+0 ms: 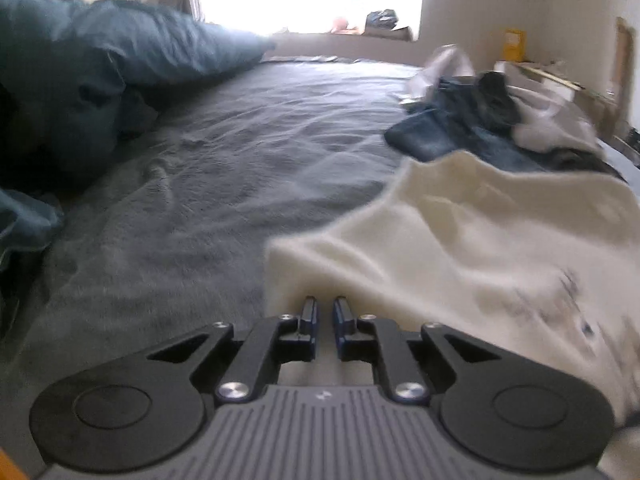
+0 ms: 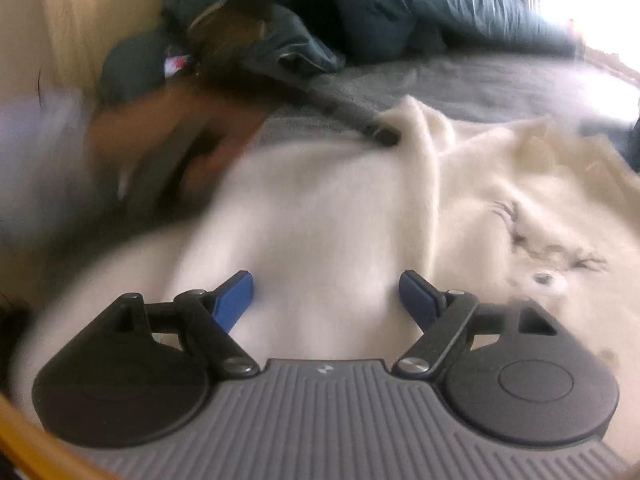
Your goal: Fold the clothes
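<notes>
I am seeing the left gripper pinching the cream garment's edge at six o'clock on the grey bed; right gripper hanging spread wide above it.

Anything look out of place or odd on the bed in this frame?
Nothing damaged or spilled. The cream garment lies rumpled, not flat, on the grey bedspread. An unsorted heap of clothes sits at the bed's far side, and a teal duvet is bunched along the opposite side.

I see a bed with a grey cover. On it lie a cream garment, a clothes pile and teal pillows.
</notes>
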### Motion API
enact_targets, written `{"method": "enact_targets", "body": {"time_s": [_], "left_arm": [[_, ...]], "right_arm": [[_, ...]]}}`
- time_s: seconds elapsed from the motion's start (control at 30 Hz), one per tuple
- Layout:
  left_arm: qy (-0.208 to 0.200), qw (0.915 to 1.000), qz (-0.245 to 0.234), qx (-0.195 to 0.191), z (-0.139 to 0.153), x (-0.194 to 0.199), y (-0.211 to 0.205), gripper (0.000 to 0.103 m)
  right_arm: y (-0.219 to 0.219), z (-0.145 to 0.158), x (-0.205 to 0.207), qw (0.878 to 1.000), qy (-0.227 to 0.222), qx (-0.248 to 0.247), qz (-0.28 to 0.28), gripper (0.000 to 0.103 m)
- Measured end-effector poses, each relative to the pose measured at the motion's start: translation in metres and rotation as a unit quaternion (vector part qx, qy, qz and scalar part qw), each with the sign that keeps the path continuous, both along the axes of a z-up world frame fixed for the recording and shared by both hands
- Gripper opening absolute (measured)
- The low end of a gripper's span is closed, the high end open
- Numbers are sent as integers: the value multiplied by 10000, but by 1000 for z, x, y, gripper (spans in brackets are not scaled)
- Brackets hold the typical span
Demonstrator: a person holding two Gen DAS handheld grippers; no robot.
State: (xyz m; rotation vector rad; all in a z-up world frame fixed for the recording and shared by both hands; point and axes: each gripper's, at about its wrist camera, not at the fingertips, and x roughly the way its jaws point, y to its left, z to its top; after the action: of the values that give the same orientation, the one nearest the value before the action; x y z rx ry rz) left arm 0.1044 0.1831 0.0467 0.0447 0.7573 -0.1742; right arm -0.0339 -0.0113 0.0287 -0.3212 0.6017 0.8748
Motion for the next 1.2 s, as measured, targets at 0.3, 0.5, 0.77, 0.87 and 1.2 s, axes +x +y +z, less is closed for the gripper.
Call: {"method": "enact_targets", "body": {"time_s": [0.3,0.5,0.77,0.87,1.2], "left_arm": [[-356,9975,243,553,15,52,-16,8],[260,9981,-75,558,33,-19,-7,8],[206,9954,82,936,-15,-4,-24,1],[476,9933,-136,1048,-1,15,-22,2],[517,9910,-473,1140,8,-128,-32,13]], "right_arm": [[-10,-8,11,9990,17,448,-53,82],[-8,-8,15,9990,56,449,-28,83],[-10,-13,7,9995,-40,323,1,83],[-7,-13,8,9996,-102,276,3,83],[-15,-11,13,9988,169,468,15,84]]}}
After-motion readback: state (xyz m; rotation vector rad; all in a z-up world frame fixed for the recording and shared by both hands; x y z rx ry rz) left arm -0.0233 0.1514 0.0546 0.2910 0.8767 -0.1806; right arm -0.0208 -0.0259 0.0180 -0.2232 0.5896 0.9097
